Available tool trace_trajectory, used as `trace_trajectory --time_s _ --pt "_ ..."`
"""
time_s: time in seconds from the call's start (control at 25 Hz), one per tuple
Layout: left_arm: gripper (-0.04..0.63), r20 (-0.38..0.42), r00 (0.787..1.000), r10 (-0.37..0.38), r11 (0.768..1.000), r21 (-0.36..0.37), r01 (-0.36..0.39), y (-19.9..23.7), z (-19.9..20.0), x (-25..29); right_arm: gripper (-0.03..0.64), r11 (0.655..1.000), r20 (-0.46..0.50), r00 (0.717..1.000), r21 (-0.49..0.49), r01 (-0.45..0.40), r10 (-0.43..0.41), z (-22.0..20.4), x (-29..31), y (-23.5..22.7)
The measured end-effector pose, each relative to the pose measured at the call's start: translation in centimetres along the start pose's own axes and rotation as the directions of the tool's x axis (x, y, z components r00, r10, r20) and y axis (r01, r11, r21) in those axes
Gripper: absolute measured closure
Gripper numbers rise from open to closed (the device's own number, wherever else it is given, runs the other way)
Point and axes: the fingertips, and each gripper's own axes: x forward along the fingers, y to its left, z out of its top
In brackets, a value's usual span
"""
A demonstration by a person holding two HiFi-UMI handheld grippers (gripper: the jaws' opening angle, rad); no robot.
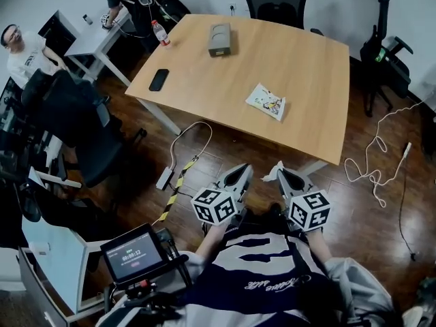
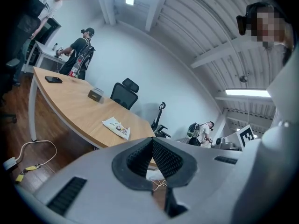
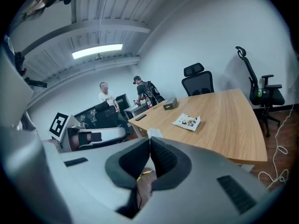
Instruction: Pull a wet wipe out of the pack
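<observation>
We face the wooden counter [image 1: 300, 67]. A grey box [image 1: 219, 39] sits at its far side and the wet wipe pack [image 1: 266, 101] lies flat nearer us; we cannot tell what either holds. A black phone [image 1: 159, 80] lies near the left edge. Over the floor, well short of the pack, our left gripper [image 1: 244, 169] has its jaws together on nothing. Our right gripper [image 1: 281, 169] has its jaws clamped on a white wet wipe [image 1: 270, 176].

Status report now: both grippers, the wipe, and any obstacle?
Left gripper shut, empty. Right gripper shut on white wipe. Pack lies apart on table. No obstacle seen.
</observation>
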Motion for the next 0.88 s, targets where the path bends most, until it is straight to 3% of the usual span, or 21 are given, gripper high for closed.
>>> trace_trajectory --time_s 0.36,0.88 --pt "0.592 -0.035 0.999 -0.036 0.999 0.015 0.036 -1.6 -0.7 2.2 0.623 0.999 0.017 1.0 0.021 0.024 -0.024 0.1 -1.2 -2.0" --pt "0.592 -0.043 0.999 -0.03 0.999 0.02 0.031 -1.4 -0.9 2.3 0.623 0.999 0.019 0.999 0.028 0.029 -0.029 -0.3 -1.2 -2.5"
